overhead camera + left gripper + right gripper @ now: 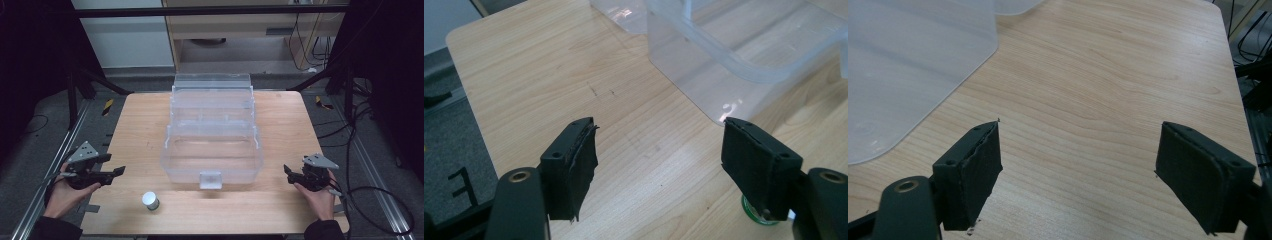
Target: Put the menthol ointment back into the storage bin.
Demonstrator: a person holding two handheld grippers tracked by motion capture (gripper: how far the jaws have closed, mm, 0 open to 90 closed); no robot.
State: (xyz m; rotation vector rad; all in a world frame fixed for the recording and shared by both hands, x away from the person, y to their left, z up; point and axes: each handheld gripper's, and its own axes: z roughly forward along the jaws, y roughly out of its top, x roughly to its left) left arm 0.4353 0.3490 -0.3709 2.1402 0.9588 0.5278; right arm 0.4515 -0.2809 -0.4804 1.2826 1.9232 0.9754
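Note:
A clear plastic storage box (212, 155) stands in the middle of the wooden table (140, 120), its lid raised at the back. A small white-topped jar (150, 200) with a green base stands near the front edge, left of centre. My left gripper (116, 171) hovers at the table's left edge, open and empty, pointing toward the box (744, 55). The jar (755, 216) peeks out behind the right jaw in the left gripper view. My right gripper (289, 171) is open and empty at the right edge, with the box wall (908, 65) to its left.
The box has a small latch (210, 179) on its front. Black frame legs and cables (360, 130) lie on the floor around the table. Bare wood (1108, 75) stretches ahead of the right gripper.

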